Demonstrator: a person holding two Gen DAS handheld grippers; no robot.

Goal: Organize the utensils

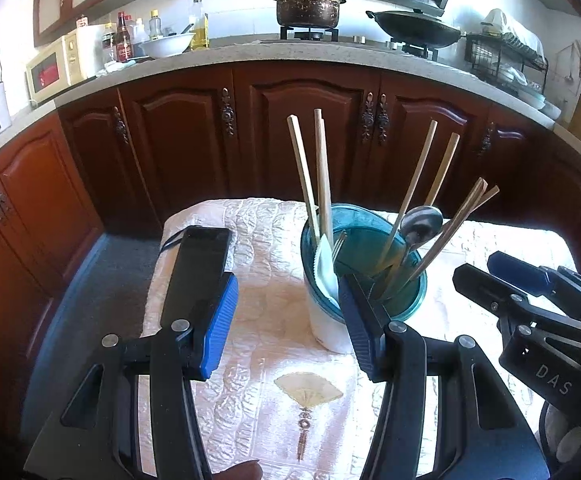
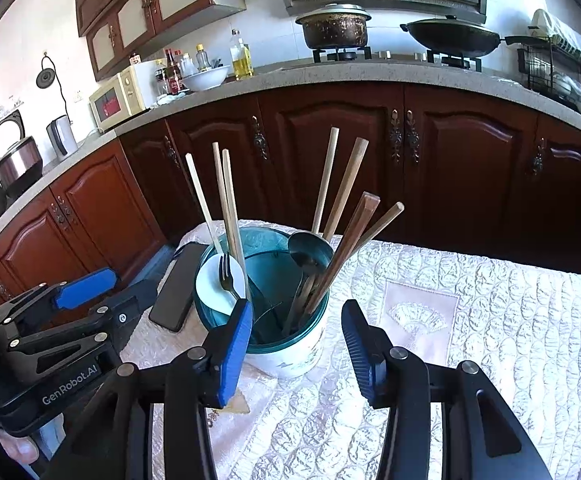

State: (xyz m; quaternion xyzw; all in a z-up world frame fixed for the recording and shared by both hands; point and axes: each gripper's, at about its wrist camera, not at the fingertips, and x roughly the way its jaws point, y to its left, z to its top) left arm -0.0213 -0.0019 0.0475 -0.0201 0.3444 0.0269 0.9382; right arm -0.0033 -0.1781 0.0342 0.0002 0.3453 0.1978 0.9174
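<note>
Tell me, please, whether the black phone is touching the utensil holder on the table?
Apart. In the left wrist view, the black phone lies flat on the quilted cloth, and a wide strip of bare cloth separates it from the utensil holder.

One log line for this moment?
left gripper: open, empty | right gripper: open, empty | chopsticks, fork, spoon: in holder

Chopsticks (image 2: 345, 186): pale bare wood, matt. Spoon (image 1: 421, 220) and fork (image 2: 226, 274): polished metal, glossy. Holder (image 2: 290, 354): smooth white body, ceramic-looking (cannot confirm), with translucent teal plastic insert (image 1: 364, 240), shiny. Tablecloth (image 2: 490, 320): cream quilted cloth, puckered, slight sheen. Phone (image 1: 196, 276): black glass face, glossy. Gripper pads (image 2: 232, 356): ribbed blue plastic, matt; arms black plastic with bright metal pins
</note>
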